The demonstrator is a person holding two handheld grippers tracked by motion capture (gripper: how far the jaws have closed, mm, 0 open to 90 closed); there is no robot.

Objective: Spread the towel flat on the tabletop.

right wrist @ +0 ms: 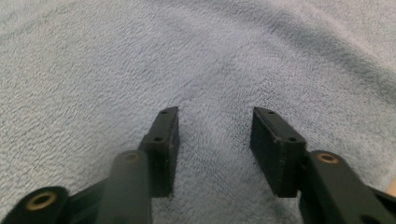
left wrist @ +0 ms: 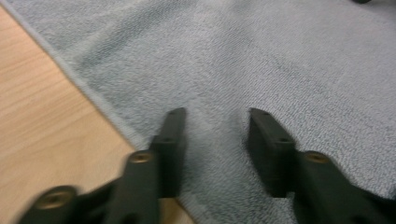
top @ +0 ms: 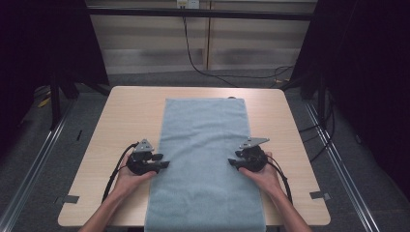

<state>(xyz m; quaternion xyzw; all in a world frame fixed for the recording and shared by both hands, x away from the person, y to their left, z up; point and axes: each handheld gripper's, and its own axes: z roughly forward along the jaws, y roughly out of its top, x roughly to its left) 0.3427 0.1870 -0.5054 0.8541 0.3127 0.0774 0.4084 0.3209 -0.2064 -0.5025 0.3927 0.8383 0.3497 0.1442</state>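
Observation:
A light blue-grey towel (top: 203, 145) lies flat lengthwise down the middle of the wooden table (top: 125, 111), and its near end hangs over the front edge. My left gripper (top: 163, 160) sits at the towel's left edge with its jaws pointing inward. In the left gripper view the left gripper (left wrist: 217, 116) is open over the towel (left wrist: 280, 56) just inside its hem, with nothing between the jaws. My right gripper (top: 234, 158) sits at the towel's right edge, facing the left one. In the right gripper view the right gripper (right wrist: 215, 114) stands open above the towel (right wrist: 140, 56), holding nothing.
Bare wood (left wrist: 37, 116) flanks the towel on both sides. Tape marks (top: 71, 198) sit near the table's front corners. Black frame posts (top: 55, 96) and floor cables (top: 232, 77) surround the table. Metal rails (top: 34, 164) run along the floor at the sides.

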